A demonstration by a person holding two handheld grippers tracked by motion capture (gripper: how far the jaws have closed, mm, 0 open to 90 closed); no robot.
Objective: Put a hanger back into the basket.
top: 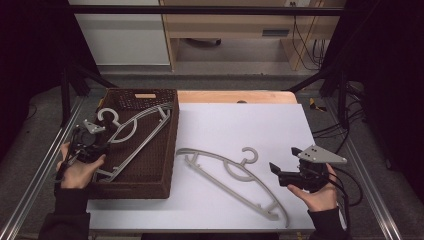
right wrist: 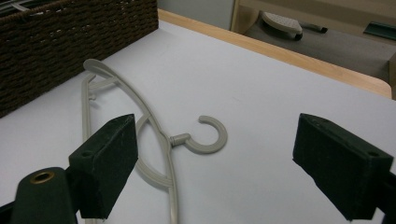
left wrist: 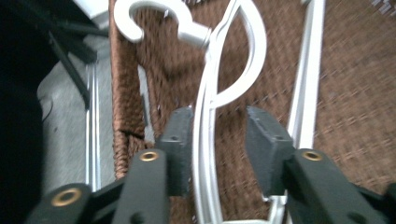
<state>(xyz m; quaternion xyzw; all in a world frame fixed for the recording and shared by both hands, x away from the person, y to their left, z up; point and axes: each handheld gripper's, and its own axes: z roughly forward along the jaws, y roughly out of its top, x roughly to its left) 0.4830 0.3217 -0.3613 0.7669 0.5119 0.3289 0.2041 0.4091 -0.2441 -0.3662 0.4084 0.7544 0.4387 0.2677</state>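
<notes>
Grey hanger (top: 135,131) in basket (top: 150,177); another (top: 235,175) flat on table (top: 280,125)

In the left gripper view we lose the basket hanger (left wrist: 208,140) off the bottom edge, everything smeared with blur. The beige hanger (right wrist: 163,154) slips behind the right claw (right wrist: 233,172) and off frame.

A rough woven wicker basket (top: 150,165) sits beside a smooth matt plastic hanger (top: 235,181) on a matt white tabletop (top: 240,125).
</notes>
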